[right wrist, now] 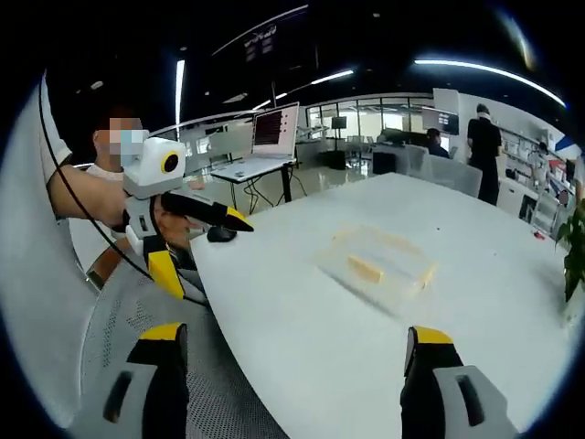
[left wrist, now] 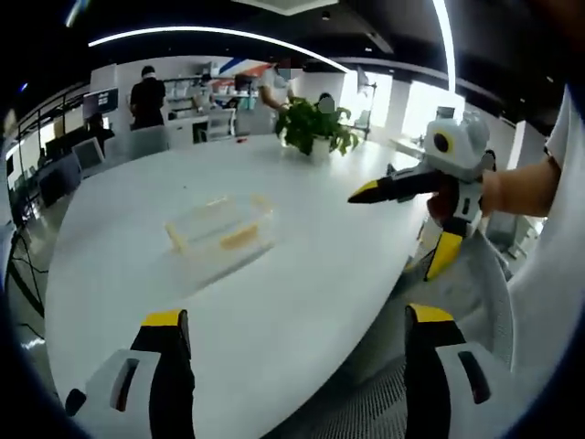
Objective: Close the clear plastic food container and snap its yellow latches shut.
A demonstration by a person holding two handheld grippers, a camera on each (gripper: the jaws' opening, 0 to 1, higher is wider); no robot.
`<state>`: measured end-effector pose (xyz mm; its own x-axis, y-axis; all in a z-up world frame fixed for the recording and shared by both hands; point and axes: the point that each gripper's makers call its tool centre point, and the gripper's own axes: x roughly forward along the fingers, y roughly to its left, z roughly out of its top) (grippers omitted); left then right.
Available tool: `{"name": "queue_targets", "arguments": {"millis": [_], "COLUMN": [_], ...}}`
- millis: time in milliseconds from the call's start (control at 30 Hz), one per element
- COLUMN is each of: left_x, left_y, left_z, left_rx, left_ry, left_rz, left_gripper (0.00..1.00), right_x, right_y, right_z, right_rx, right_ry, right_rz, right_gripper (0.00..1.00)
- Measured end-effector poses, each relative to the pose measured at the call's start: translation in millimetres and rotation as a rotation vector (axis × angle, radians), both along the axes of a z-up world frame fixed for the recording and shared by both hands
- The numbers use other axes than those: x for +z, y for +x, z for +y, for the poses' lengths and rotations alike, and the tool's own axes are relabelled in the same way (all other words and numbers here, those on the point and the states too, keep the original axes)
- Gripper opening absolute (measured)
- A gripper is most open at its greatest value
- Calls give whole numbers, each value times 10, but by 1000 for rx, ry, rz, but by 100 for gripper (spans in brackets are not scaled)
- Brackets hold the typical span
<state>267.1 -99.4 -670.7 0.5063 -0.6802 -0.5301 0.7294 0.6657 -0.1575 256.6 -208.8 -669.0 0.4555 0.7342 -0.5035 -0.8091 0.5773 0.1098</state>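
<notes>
Hovering apart, left tongs (left wrist: 294, 322) gape over the white tabletop (left wrist: 302, 302) | right tongs (right wrist: 291, 338) gape too | clear container (left wrist: 219, 225) sits untouched, well ahead.

The container (left wrist: 219, 229) is seen as clear, glossy plastic, with its latches (left wrist: 239, 238) in opaque yellow plastic. The table (left wrist: 302, 302) is finished in smooth white with a soft sheen, on which the ceiling lights are faintly reflected. The left gripper (left wrist: 297, 343) and right gripper (right wrist: 292, 361) are made of matt black plastic with yellow tips and pale grey shells. A chair seat (right wrist: 137, 311) is covered in grey mesh cloth.
</notes>
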Motion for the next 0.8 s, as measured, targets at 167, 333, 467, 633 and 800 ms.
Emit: {"name": "queue_targets", "arguments": {"millis": [167, 333, 467, 633, 800], "left_x": [-27, -12, -38, -82, -118], "left_y": [-14, -39, -92, -145, -179], "left_z": [36, 28, 3, 2, 16], "left_rx": [9, 18, 5, 6, 11], "left_ry": [18, -11, -13, -15, -21], "left_rz": [-17, -16, -8, 4, 16], "left_gripper": [96, 97, 98, 99, 99], "right_x": [-117, -129, -118, -132, -149], "right_y": [-52, -74, -61, -65, -59], "right_z": [-62, -103, -119, -104, -115], "right_rx": [-21, -30, -45, -46, -51], "right_ry": [-3, -7, 3, -1, 0], "right_rz": [29, 31, 34, 35, 42], "right_gripper": [99, 99, 99, 99, 99]}}
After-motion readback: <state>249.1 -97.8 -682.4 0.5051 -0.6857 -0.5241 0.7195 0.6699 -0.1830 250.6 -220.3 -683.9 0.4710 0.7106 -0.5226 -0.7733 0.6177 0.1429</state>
